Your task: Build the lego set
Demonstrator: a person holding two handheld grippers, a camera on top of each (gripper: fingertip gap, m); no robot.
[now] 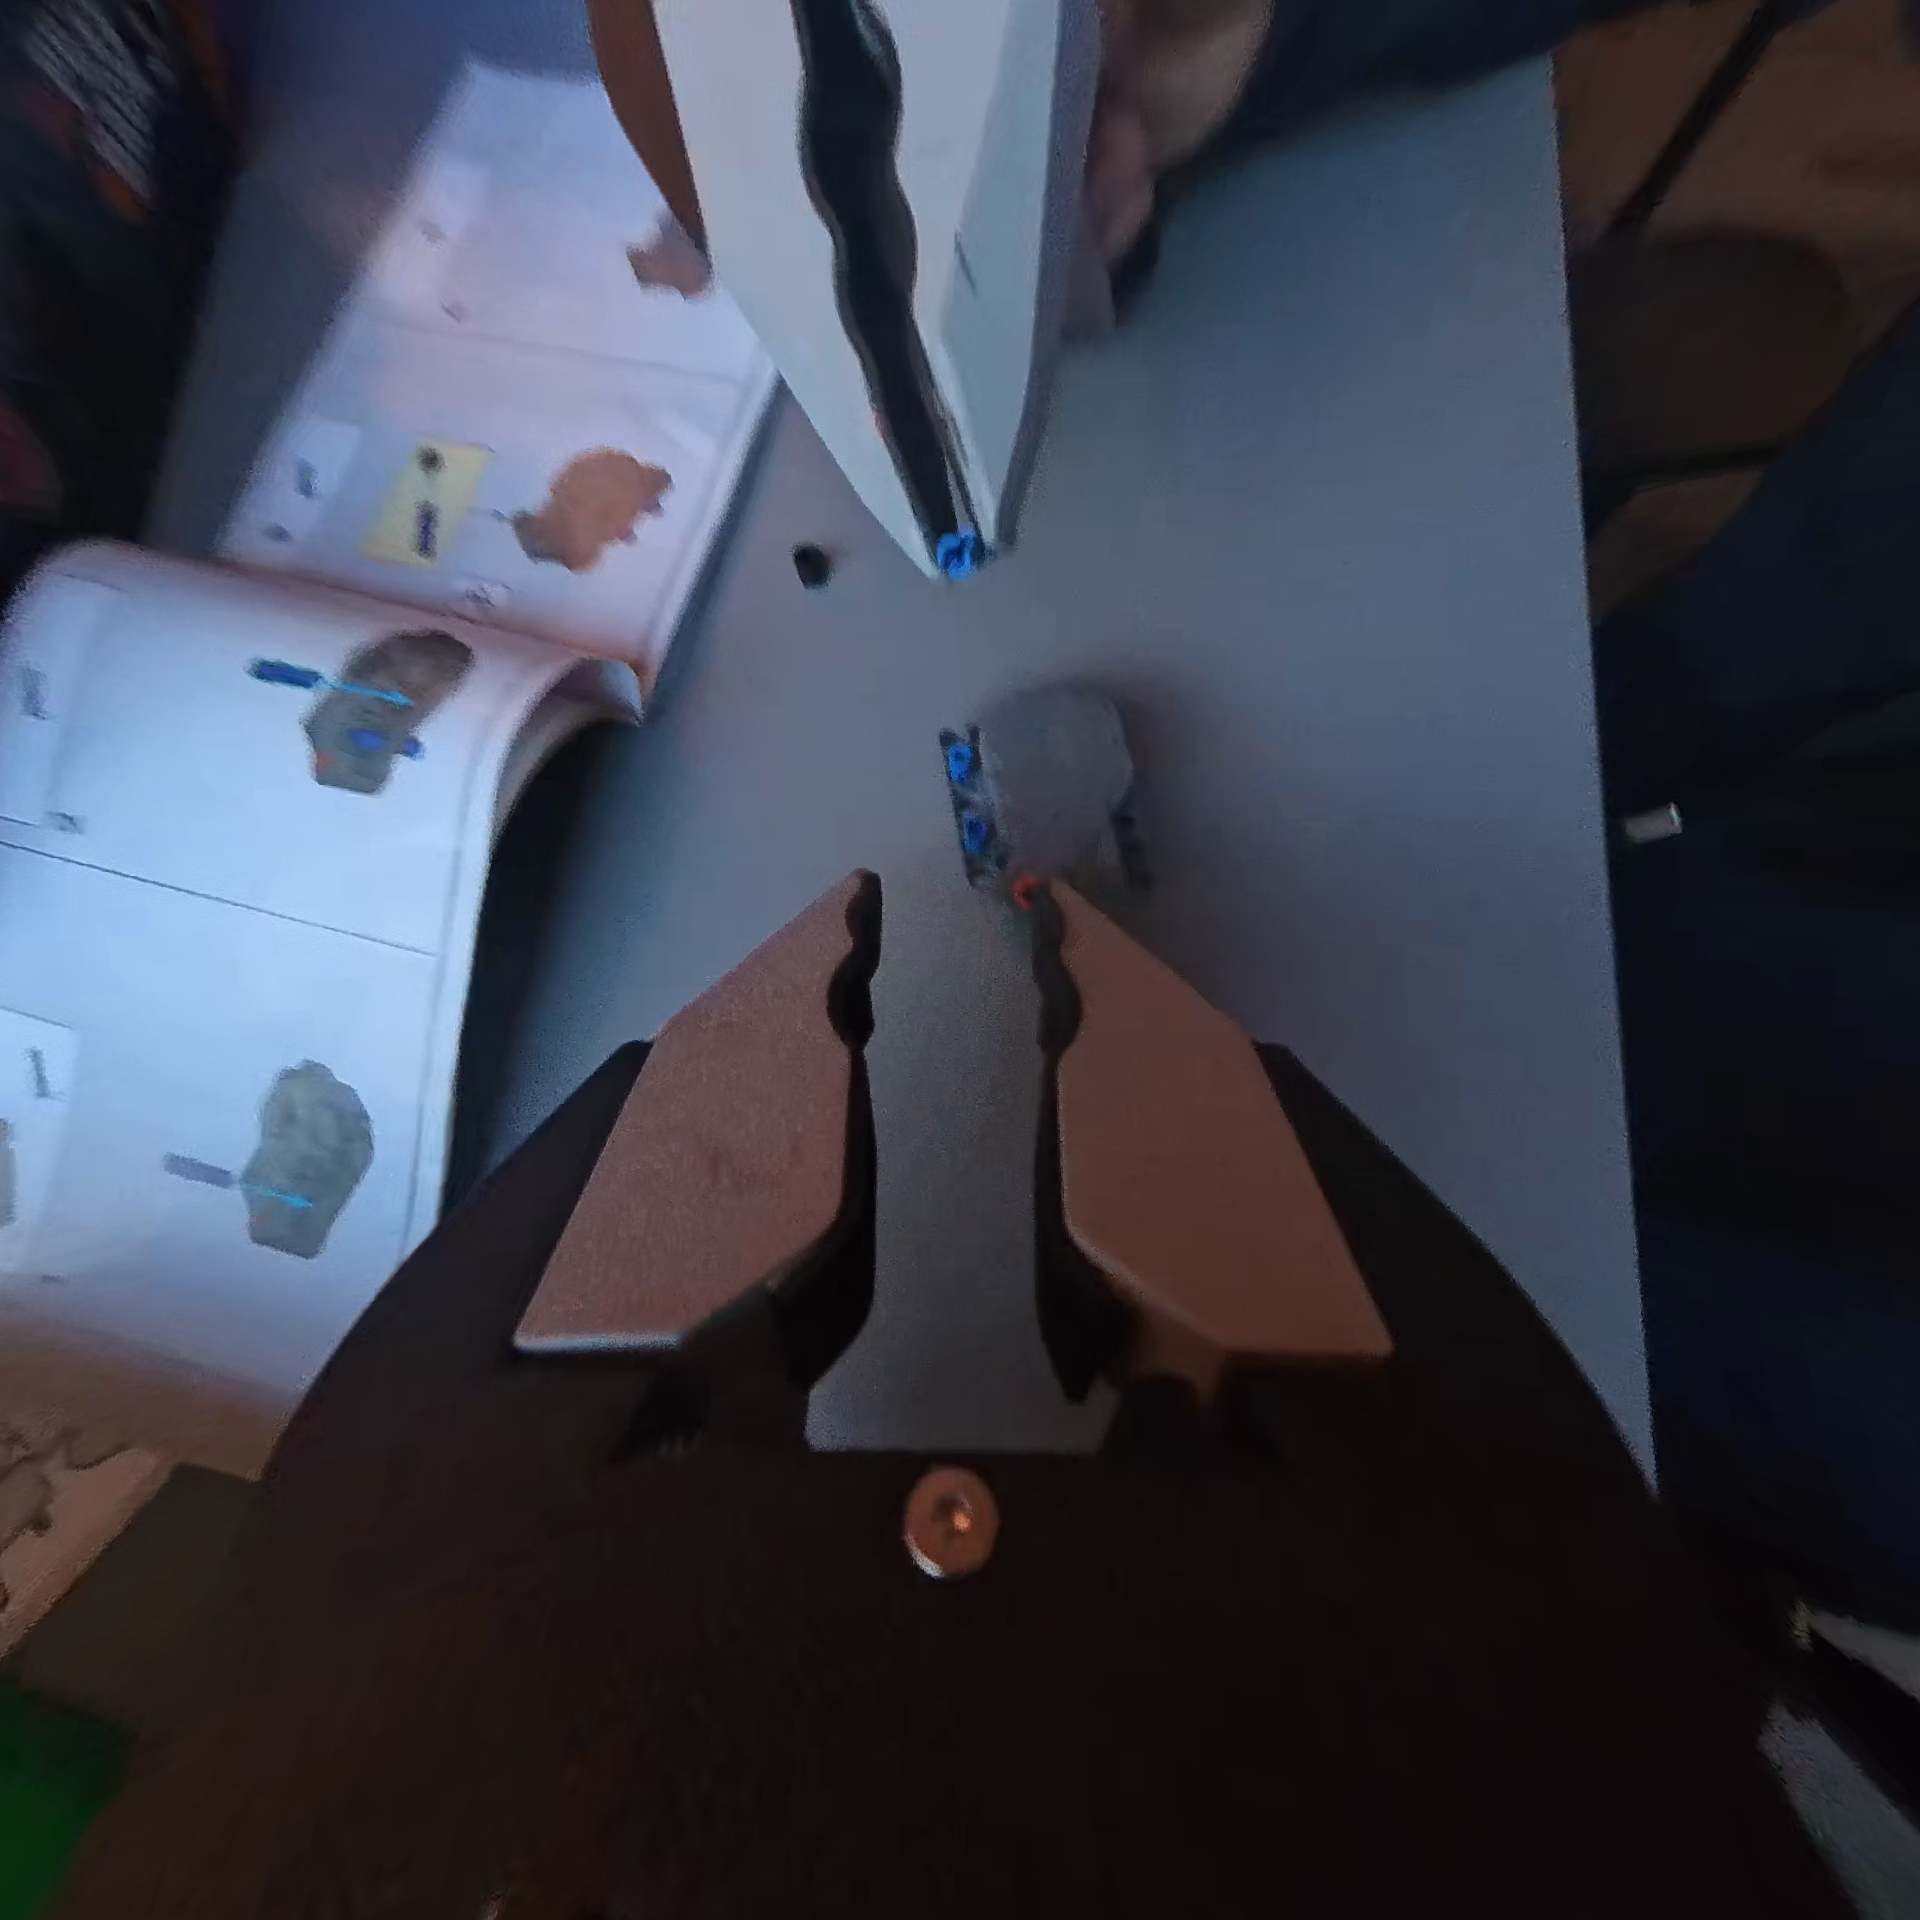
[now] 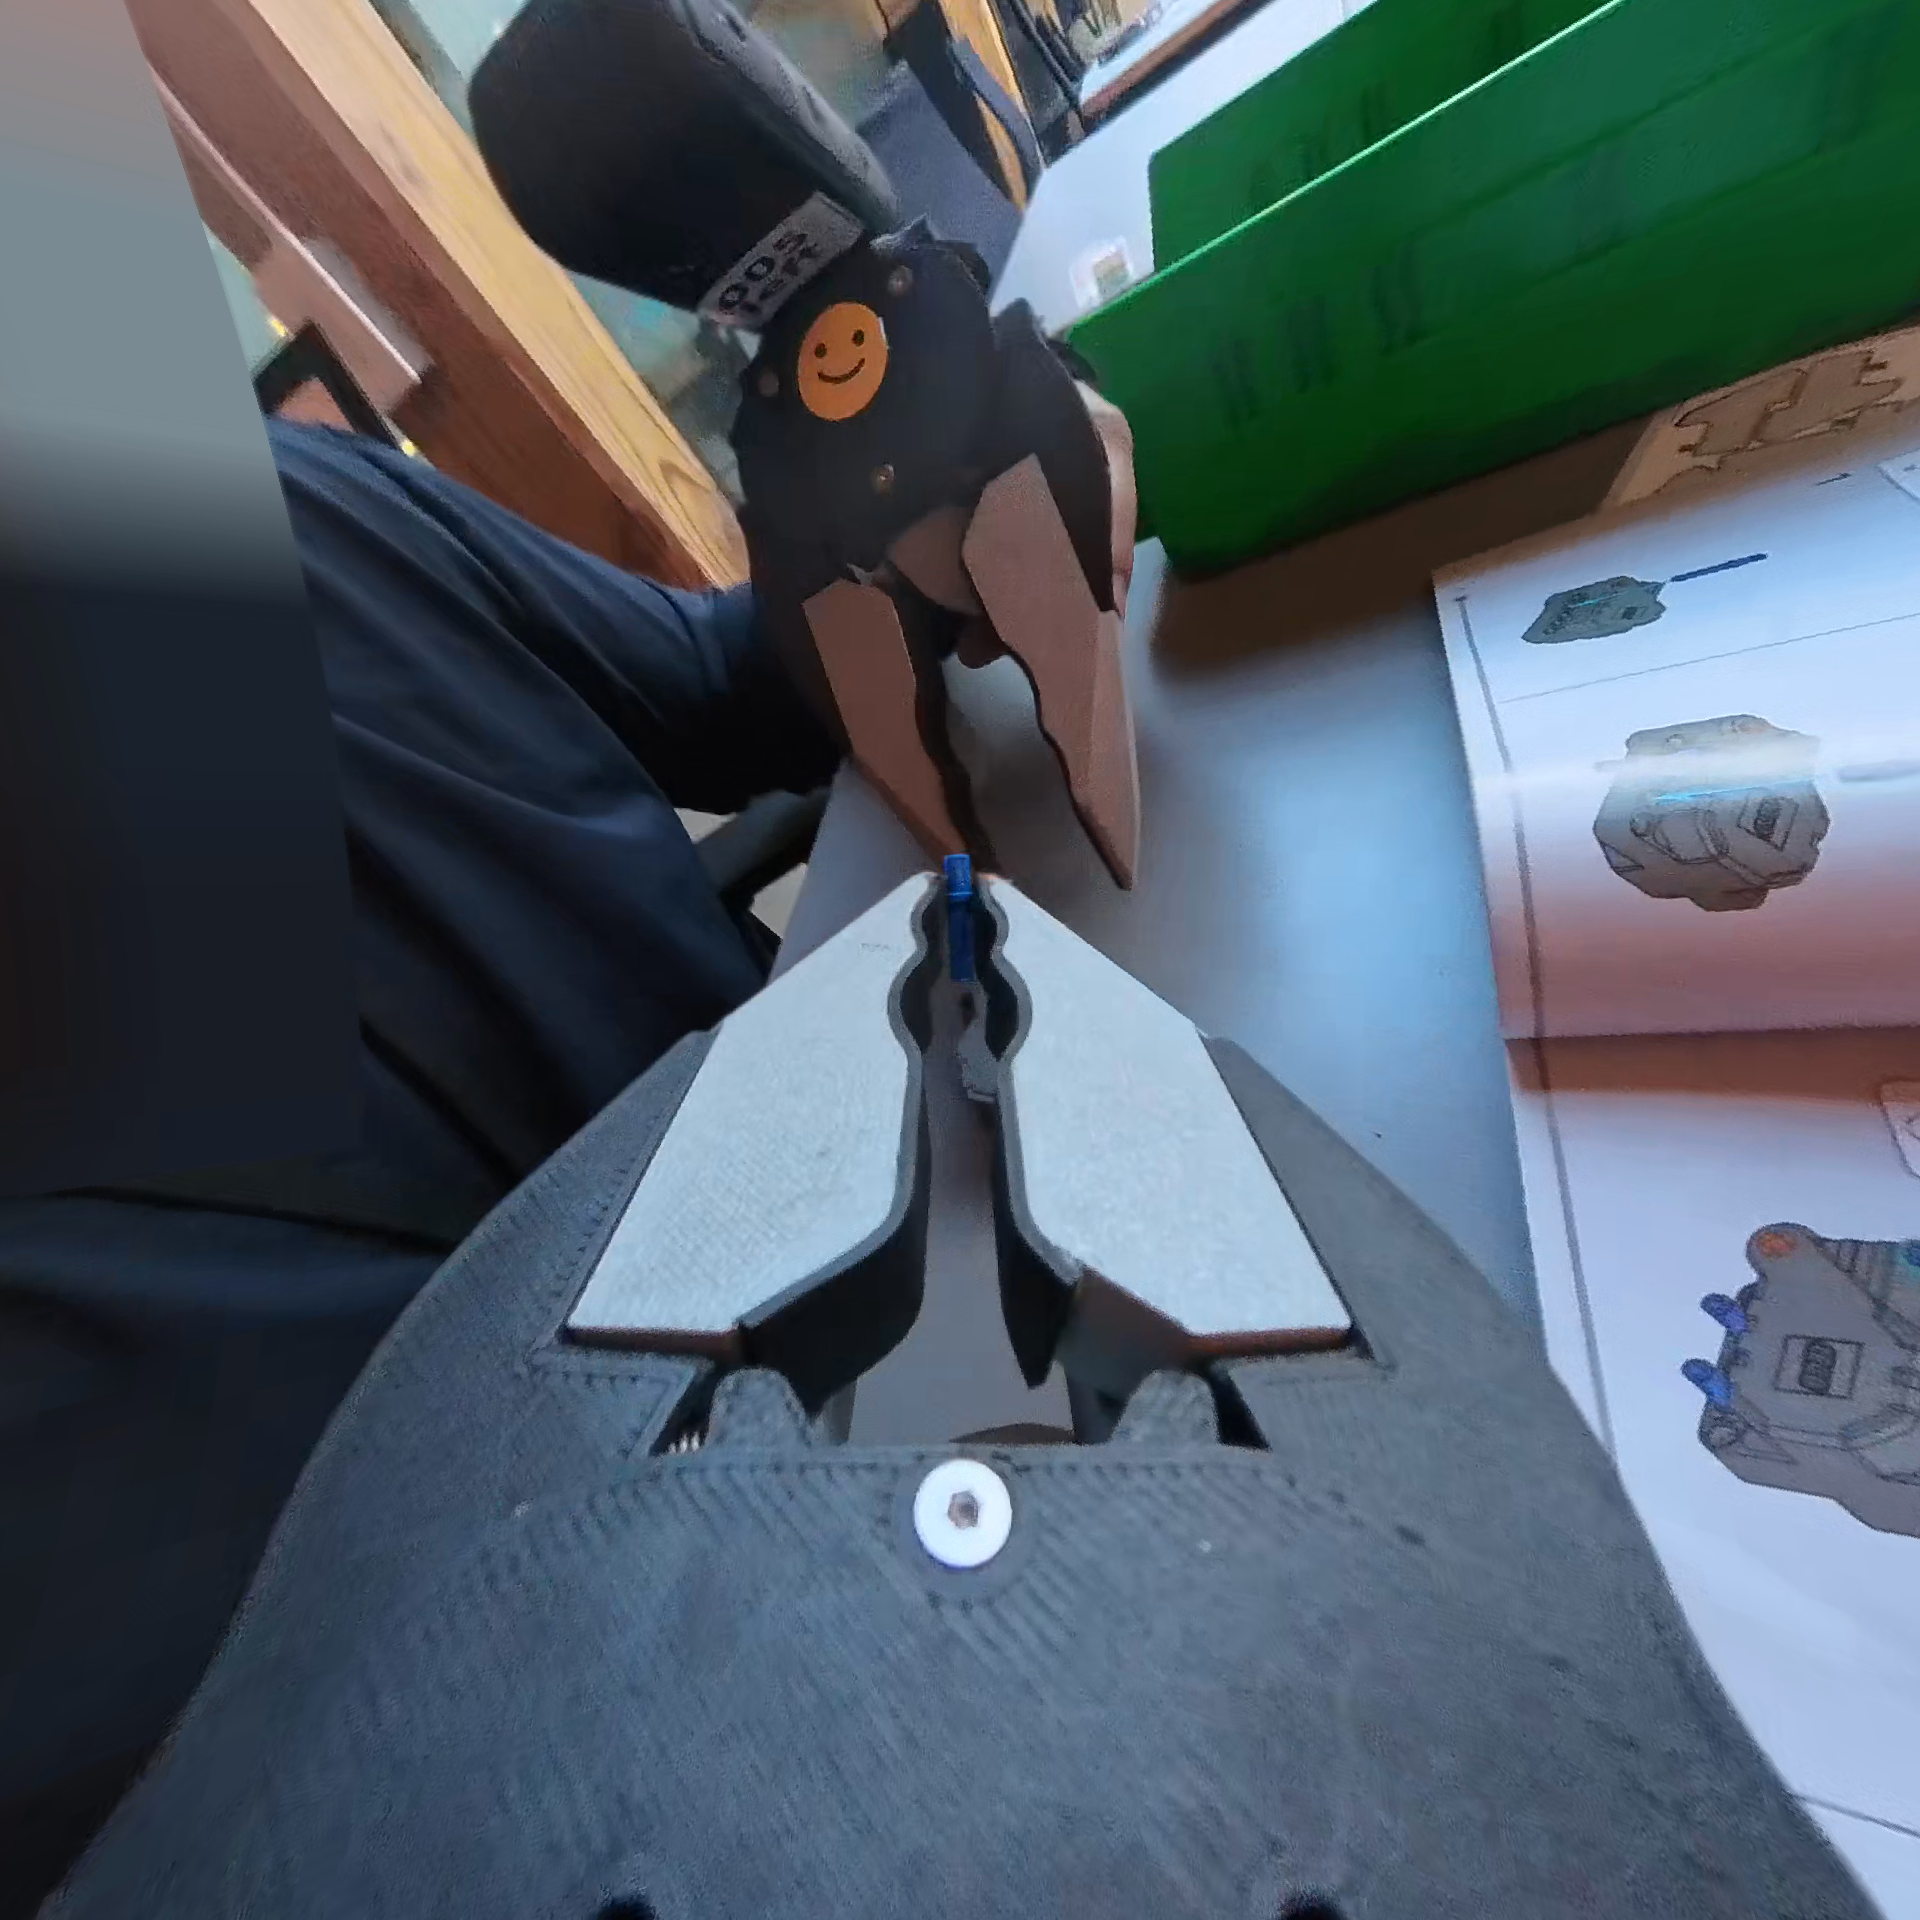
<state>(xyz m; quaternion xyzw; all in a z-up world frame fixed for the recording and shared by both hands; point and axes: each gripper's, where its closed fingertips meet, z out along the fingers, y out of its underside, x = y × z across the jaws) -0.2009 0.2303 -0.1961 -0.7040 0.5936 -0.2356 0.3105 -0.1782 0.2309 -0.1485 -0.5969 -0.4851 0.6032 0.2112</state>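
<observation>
A grey lego assembly with blue pins on its side and a small red part sits on the grey table. My left gripper, with brown fingers, is open and empty; its right fingertip is beside the assembly's red part. My right gripper, with pale grey fingers, is shut on a small blue pin. In the left wrist view it comes down from the top with the pin, just beyond the assembly. The left gripper shows close ahead in the right wrist view.
An open instruction booklet lies left of the assembly and also shows in the right wrist view. A small black piece lies near it. Green bins stand behind the booklet. A person's dark sleeve is at the table edge.
</observation>
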